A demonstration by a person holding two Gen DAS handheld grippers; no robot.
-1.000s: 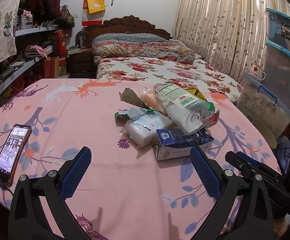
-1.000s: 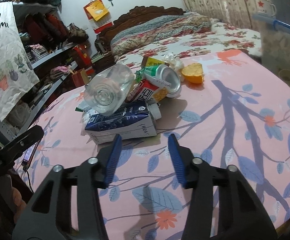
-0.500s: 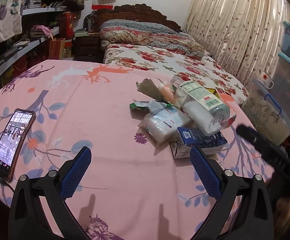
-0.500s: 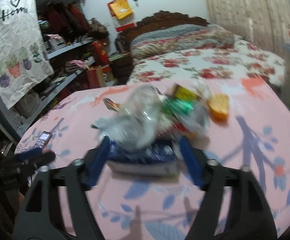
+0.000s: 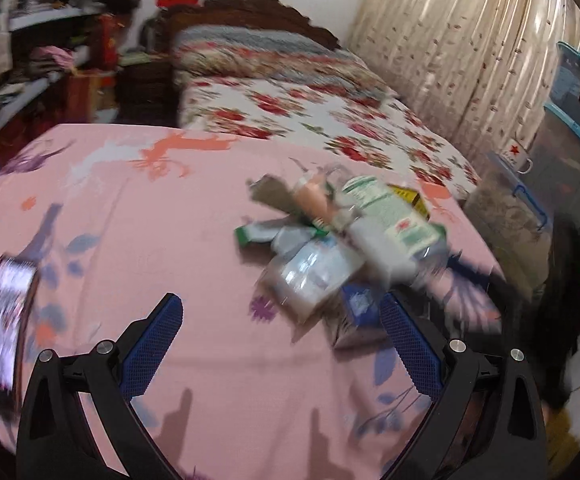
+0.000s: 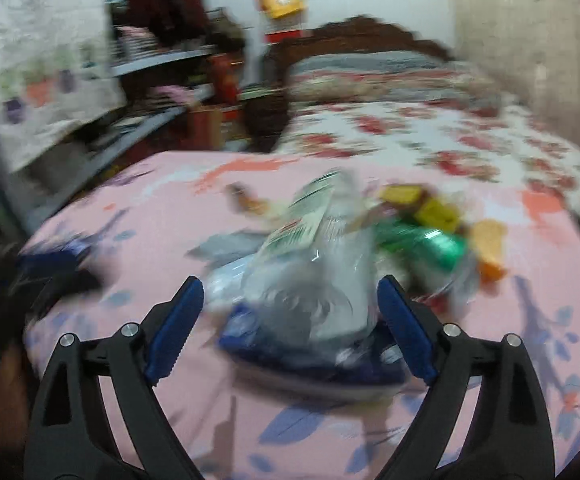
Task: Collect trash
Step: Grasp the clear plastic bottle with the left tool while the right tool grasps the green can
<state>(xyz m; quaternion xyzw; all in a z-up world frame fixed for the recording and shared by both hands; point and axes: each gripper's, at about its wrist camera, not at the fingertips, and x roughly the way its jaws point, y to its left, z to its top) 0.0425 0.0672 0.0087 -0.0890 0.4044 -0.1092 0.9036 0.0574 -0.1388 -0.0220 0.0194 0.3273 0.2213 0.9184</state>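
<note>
A heap of trash lies on the pink tablecloth (image 5: 129,220). On top is a clear plastic bottle (image 5: 386,220) (image 6: 322,264) with a white and green label. Under it lies a blue and white carton (image 5: 358,316) (image 6: 310,356). A white plastic pack (image 5: 314,272), a green can (image 6: 422,244) and a yellow box (image 6: 422,204) lie around them. My right gripper (image 6: 290,282) is opening wide just before the heap. The bottle's base shows between its fingers, and the pads do not press on it. My left gripper (image 5: 279,300) stands open and empty, short of the heap's left side.
A phone (image 5: 3,320) with its screen lit lies at the table's left edge. An orange scrap (image 6: 490,244) sits right of the can. Behind the table is a bed (image 5: 310,120). Stacked storage boxes (image 5: 570,152) stand at the right and shelves (image 6: 161,64) at the left. Both views are blurred.
The right gripper's jaws have spread from narrow to wide. It has levelled and closed in on the heap. The left gripper has moved nearer the heap and stays open.
</note>
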